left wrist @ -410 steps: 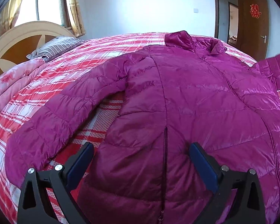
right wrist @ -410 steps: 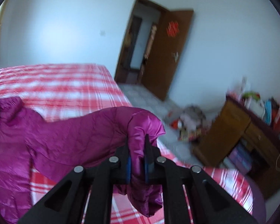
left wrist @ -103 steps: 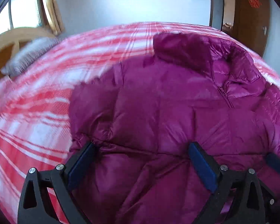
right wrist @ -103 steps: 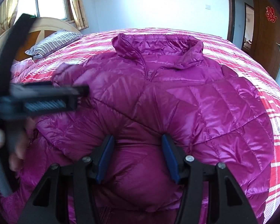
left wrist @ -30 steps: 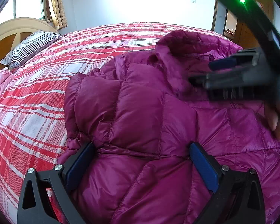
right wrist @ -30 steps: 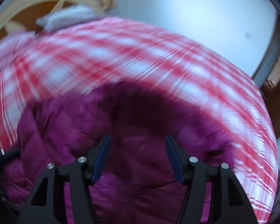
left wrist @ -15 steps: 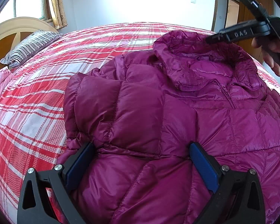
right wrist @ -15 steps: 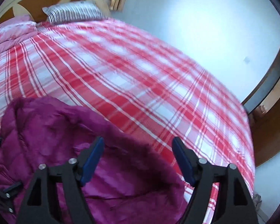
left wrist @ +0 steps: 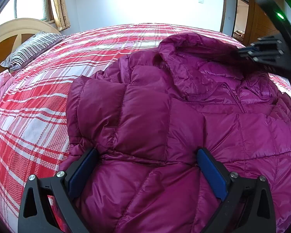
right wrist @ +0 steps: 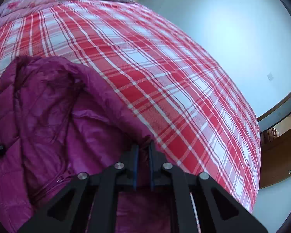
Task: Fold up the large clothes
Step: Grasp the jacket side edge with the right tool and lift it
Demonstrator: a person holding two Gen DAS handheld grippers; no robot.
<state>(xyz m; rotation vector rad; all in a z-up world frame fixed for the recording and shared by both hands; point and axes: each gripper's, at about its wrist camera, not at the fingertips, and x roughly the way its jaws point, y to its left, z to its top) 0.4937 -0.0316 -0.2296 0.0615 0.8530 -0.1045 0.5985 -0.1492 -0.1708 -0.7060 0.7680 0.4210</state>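
A magenta puffer jacket (left wrist: 155, 116) lies on the red plaid bed (left wrist: 38, 106), sleeves folded in over its front and collar (left wrist: 194, 58) at the far end. My left gripper (left wrist: 147, 167) is open, its blue pads set wide apart on the lower part of the jacket, with padded fabric bulging between them. My right gripper (right wrist: 143, 147) is shut on the far edge of the collar; purple fabric (right wrist: 48, 106) is pinched between its pads. In the left wrist view the right gripper (left wrist: 242, 53) reaches in from the right onto the collar rim.
A striped pillow (left wrist: 29, 48) leans on the wooden headboard (left wrist: 9, 31) at the far left, with a pink quilt (right wrist: 29, 2) beside it. Plaid bedding (right wrist: 164, 68) stretches beyond the collar. A doorway and a brown door (left wrist: 261, 19) stand at the far right.
My right gripper went from wide open over the collar to shut on its far edge, shifting and rolling a little. The left gripper and the jacket body stayed put.
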